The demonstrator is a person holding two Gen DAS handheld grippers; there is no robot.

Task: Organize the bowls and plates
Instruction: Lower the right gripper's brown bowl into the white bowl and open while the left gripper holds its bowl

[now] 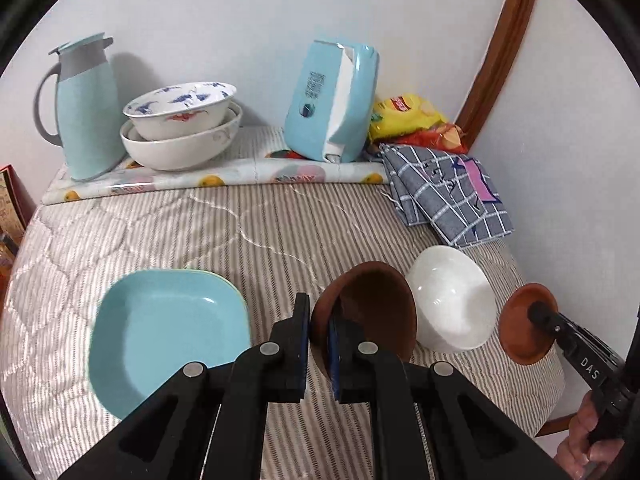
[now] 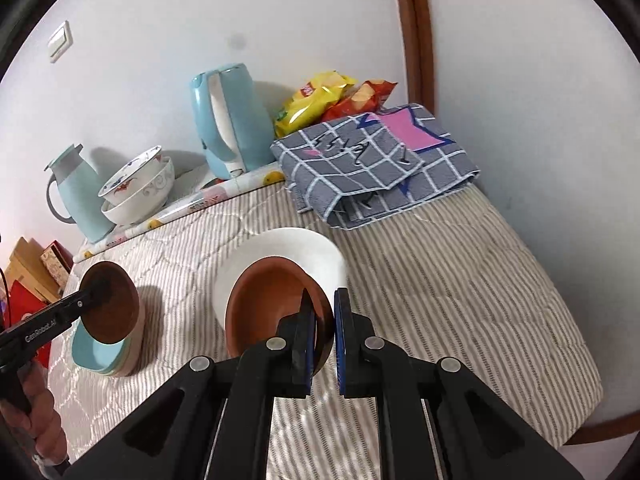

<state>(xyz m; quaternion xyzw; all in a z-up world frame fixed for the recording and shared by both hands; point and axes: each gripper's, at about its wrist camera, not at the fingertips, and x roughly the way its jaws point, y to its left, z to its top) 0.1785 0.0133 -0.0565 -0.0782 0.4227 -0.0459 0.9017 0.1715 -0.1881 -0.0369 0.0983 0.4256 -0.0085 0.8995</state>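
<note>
My left gripper (image 1: 318,322) is shut on the rim of a brown bowl (image 1: 372,308), held tilted above the striped table; it also shows in the right wrist view (image 2: 110,306), over the stacked light blue square plates (image 2: 100,354). My right gripper (image 2: 322,320) is shut on the rim of a second brown bowl (image 2: 268,304), held in front of a white bowl (image 2: 316,252). In the left wrist view that bowl (image 1: 524,324) hangs right of the white bowl (image 1: 452,300). The blue plates (image 1: 168,332) lie at front left.
At the back stand a light blue thermos jug (image 1: 86,108), stacked patterned bowls (image 1: 182,124), a blue kettle (image 1: 332,100), snack bags (image 1: 408,116) and a folded checked cloth (image 1: 448,192). A rolled patterned sheet (image 1: 216,178) lies across the table. The table's right edge (image 2: 592,384) is close.
</note>
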